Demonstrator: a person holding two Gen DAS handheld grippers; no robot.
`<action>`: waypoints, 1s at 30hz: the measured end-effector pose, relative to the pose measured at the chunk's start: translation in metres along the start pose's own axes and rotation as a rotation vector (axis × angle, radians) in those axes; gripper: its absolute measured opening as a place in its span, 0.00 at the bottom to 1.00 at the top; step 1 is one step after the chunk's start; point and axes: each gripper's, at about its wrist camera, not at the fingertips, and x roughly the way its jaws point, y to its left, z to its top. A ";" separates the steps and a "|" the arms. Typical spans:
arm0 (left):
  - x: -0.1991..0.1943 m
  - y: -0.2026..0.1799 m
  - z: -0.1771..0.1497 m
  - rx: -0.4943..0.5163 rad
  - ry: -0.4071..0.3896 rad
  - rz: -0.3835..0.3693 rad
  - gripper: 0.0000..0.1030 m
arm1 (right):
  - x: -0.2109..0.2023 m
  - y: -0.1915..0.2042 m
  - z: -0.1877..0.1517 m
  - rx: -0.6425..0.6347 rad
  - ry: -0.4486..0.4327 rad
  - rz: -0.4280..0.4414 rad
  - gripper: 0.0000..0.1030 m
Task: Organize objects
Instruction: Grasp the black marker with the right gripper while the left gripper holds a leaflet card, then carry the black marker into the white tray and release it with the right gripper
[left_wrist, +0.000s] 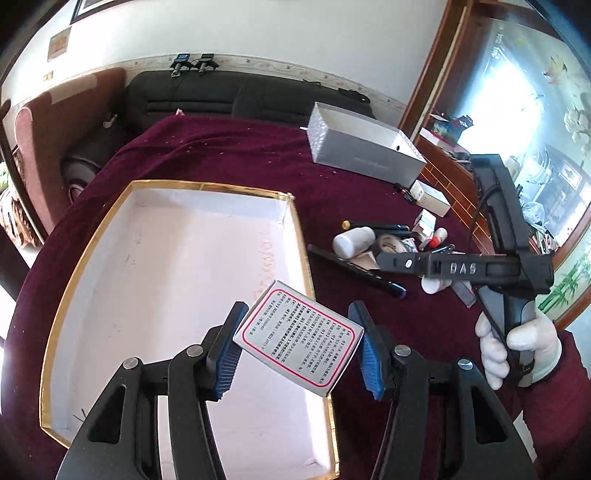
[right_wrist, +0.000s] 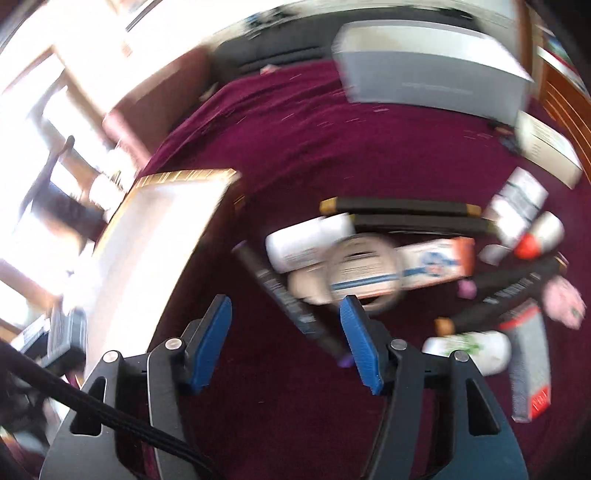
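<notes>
So the big shallow white cardboard tray with the gold rim (left_wrist: 92, 236) is filling the left and centre of the left wrist view, and the left gripper (left_wrist: 299, 347) is hanging right over its lower right corner, pads clamped on a small white carton with a red-bordered block of print (left_wrist: 297, 338). The carton is sitting tilted, long axis running upper left to lower right, mostly over the tray floor already. Moving right, the jumbled pile of bottles, tubes and black pens (right_wrist: 388, 254) is lying on the maroon cloth, and the right gripper (right_wrist: 286, 347) is the closer one, fingers apart around nothing, with a black pen just ahead.
</notes>
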 end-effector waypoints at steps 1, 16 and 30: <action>0.000 0.005 -0.001 -0.011 0.000 -0.005 0.48 | 0.007 0.009 -0.001 -0.037 0.021 0.007 0.59; -0.004 0.044 -0.017 -0.044 -0.074 -0.027 0.48 | 0.067 0.042 0.003 -0.206 0.160 -0.204 0.27; -0.045 0.038 -0.007 -0.003 -0.132 -0.012 0.48 | 0.002 0.051 -0.013 0.020 -0.010 -0.052 0.12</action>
